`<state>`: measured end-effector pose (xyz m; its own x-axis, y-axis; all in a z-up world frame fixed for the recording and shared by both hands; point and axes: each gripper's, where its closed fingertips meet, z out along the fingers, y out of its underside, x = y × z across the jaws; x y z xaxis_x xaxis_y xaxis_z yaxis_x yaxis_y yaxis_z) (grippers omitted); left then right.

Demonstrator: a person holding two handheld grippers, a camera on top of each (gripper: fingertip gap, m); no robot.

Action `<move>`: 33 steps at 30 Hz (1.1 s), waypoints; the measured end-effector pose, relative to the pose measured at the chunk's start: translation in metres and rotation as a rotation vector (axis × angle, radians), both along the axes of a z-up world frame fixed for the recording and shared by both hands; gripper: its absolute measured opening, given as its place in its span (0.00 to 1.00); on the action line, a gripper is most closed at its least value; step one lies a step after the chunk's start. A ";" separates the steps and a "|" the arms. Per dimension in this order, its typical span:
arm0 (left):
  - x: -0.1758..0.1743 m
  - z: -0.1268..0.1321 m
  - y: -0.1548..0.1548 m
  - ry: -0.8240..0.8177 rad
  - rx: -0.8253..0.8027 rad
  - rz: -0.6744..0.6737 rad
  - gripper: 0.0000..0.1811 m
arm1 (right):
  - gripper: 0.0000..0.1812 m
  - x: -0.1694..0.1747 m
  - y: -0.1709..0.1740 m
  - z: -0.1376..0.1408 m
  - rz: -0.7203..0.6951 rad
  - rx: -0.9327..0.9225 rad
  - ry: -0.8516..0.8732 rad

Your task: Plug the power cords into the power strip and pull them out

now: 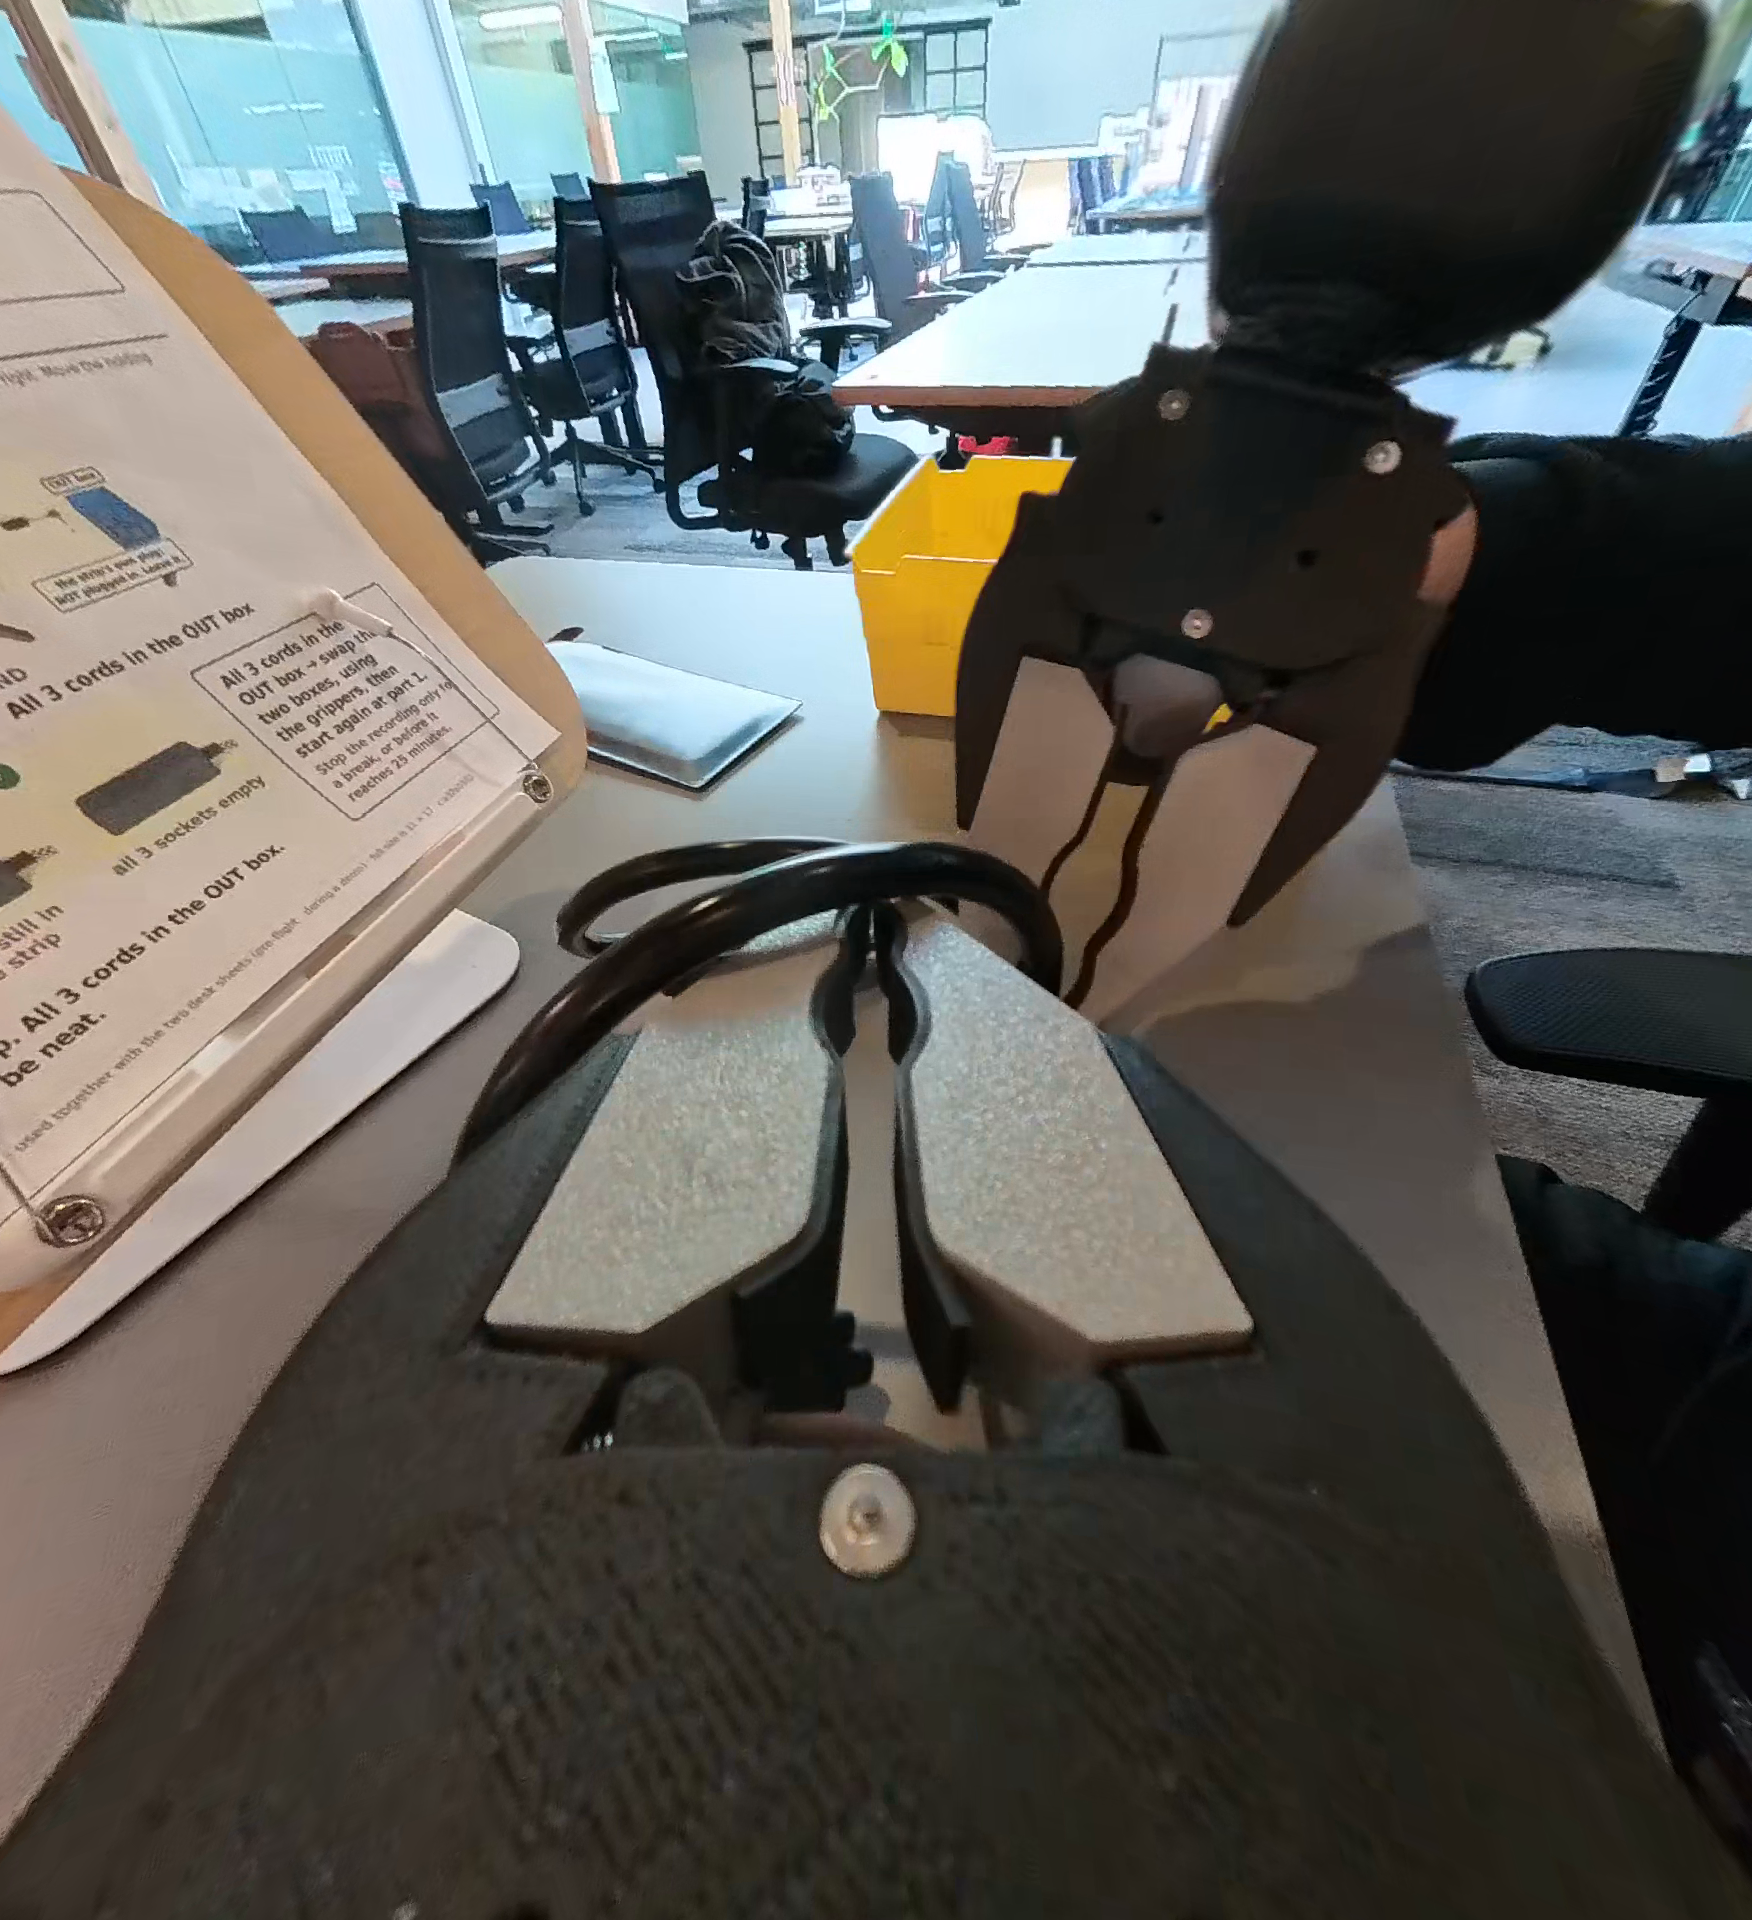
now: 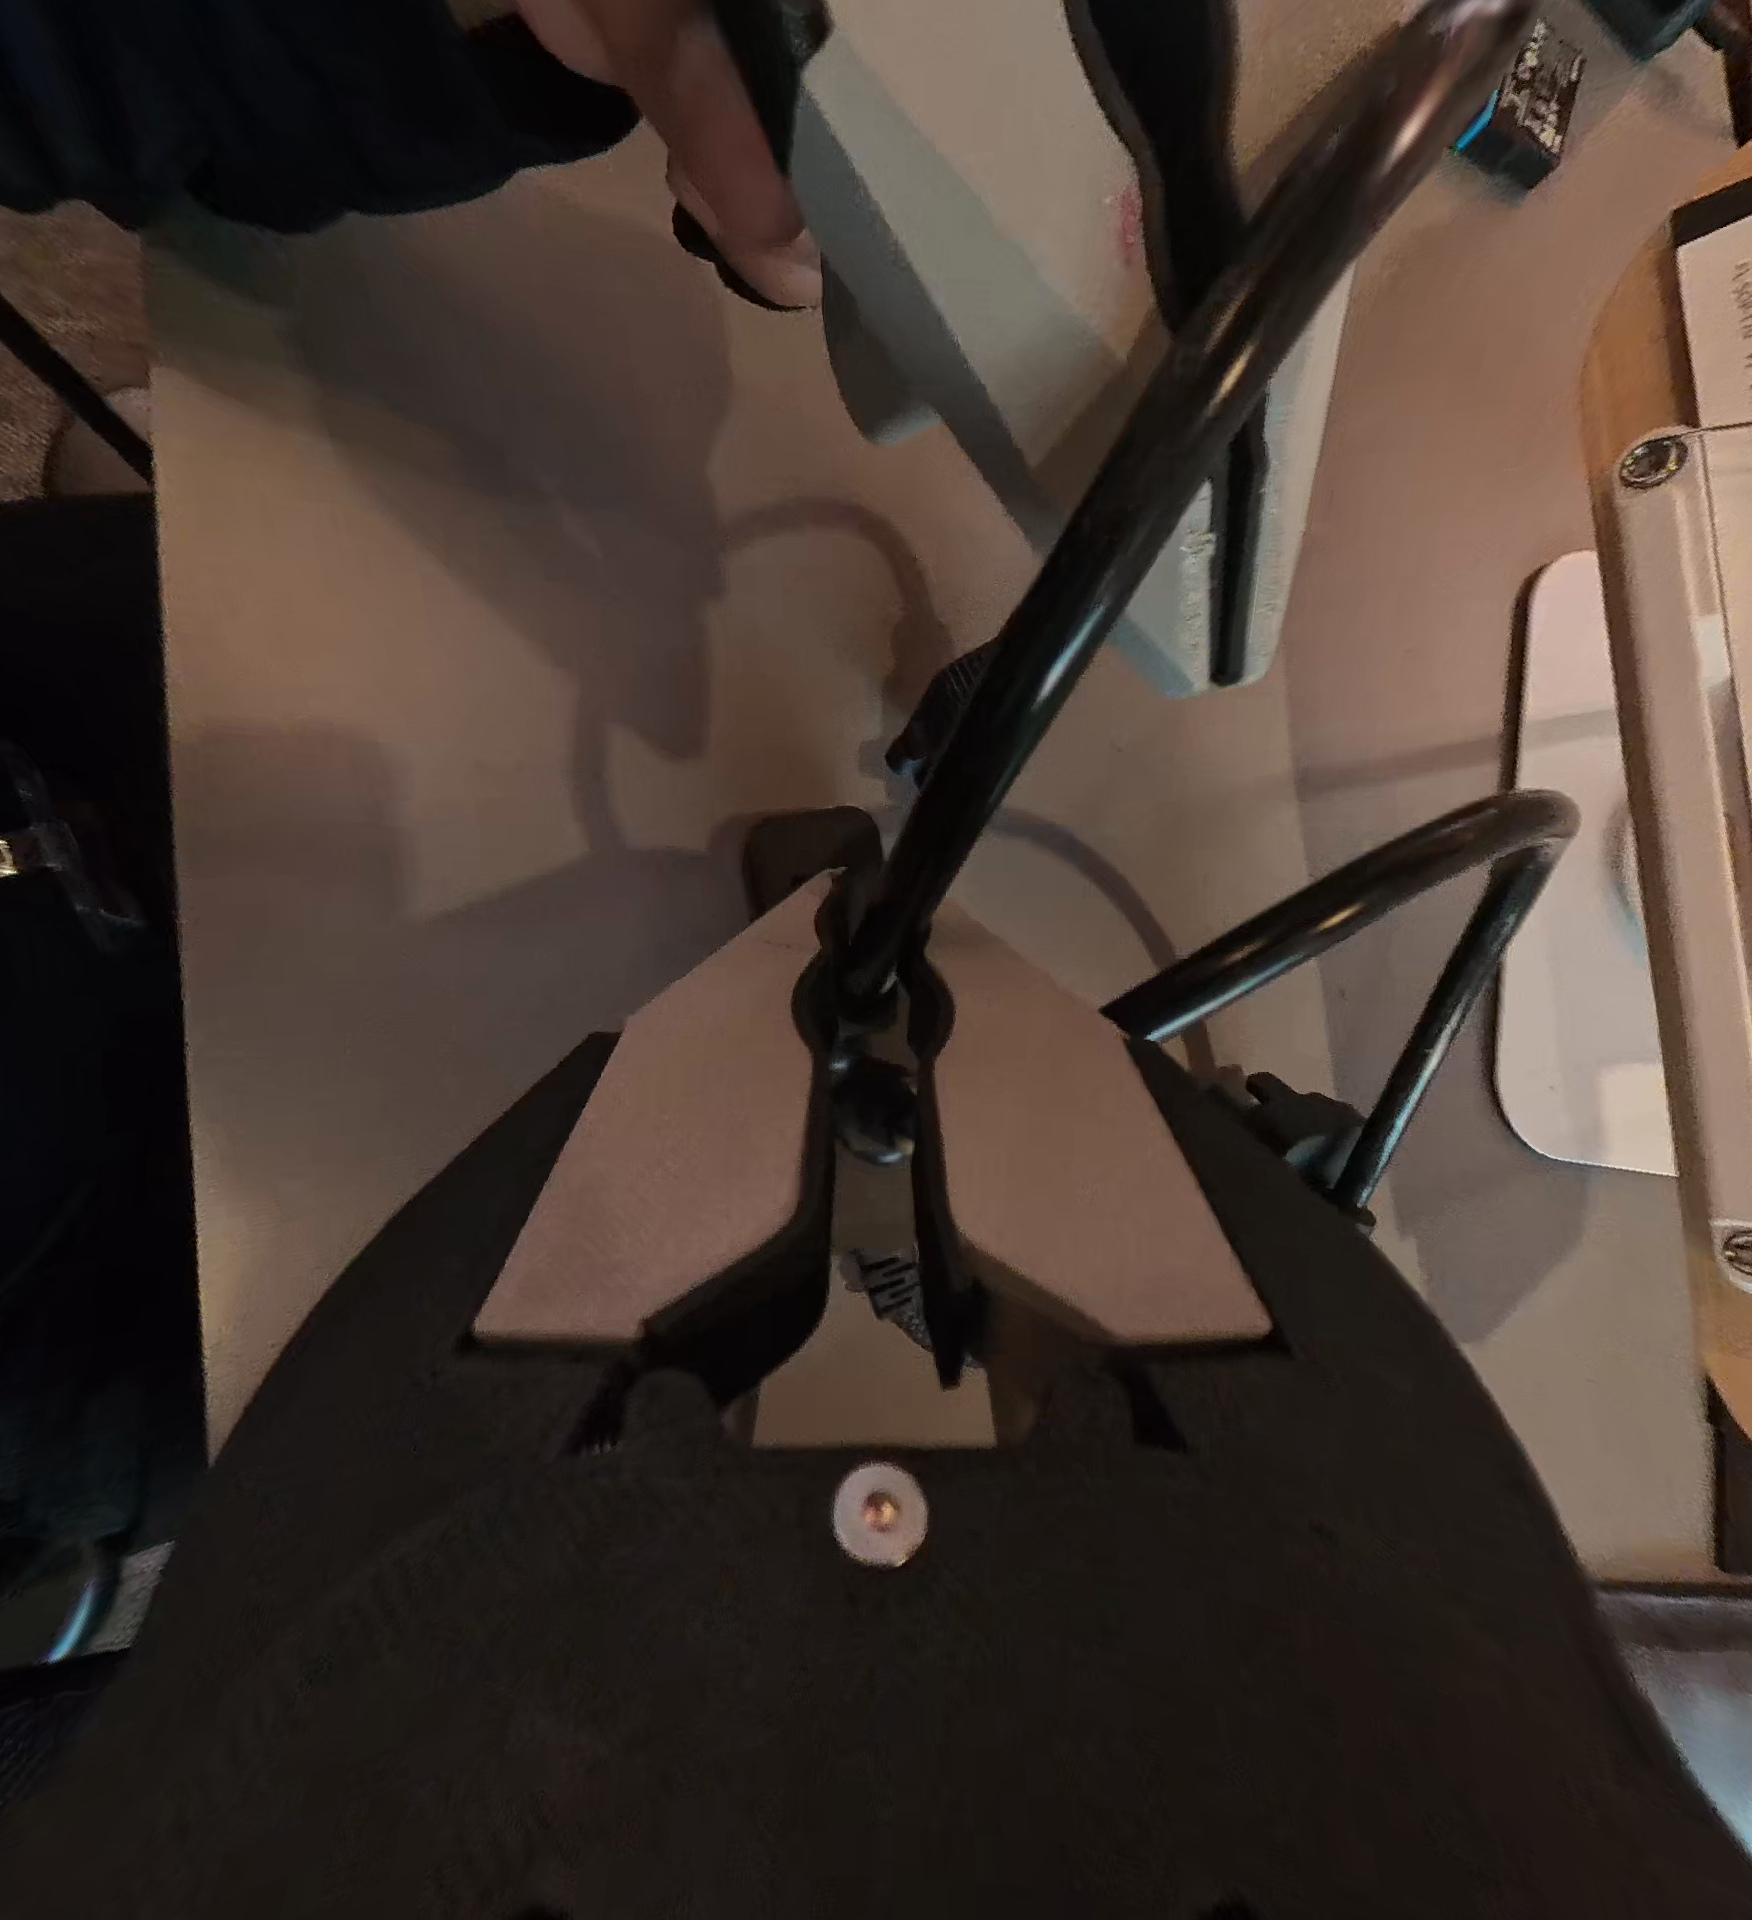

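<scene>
Your left tongs point(image 1: 877, 935) are drawn in to a narrow slit, and the black power cord point(image 1: 747, 891) arches across their tips. Whether the tips actually pinch it is not clear from the left wrist view. From there the cord curls leftward and back toward you over the table point(image 1: 726, 603), with a second loop just behind it. Ahead and to the right your right tongs point(image 1: 1100, 894) hang above the table edge with the inner fingers pressed together, near a yellow bin point(image 1: 924, 582). A propped instruction sheet point(image 1: 176, 623) stands on your left. No power strip shows in this view. In the right wrist view, your right tongs point(image 2: 867, 935) are clamped on the cord point(image 2: 1158, 499), which runs straight from the tips, forward and to the right. It crosses in front of the left tongs point(image 2: 1230, 644), and another loop bows out on the right. The strip is missing from this view too, so I judge you must first find it. The right tongs have the firmer hold, and the cord's long axis lies between your two tools.
</scene>
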<state>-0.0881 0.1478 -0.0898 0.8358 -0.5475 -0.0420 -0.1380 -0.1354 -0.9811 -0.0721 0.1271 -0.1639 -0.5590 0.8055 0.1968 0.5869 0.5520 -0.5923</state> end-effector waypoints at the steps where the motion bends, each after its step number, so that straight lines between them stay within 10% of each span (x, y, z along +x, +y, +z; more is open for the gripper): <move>1: -0.001 0.000 0.001 0.008 -0.004 0.004 0.00 | 0.03 -0.001 0.001 0.000 -0.008 0.012 0.007; 33: -0.003 0.003 0.003 0.204 -0.128 0.089 0.00 | 0.03 -0.013 0.004 0.006 -0.041 -0.126 0.287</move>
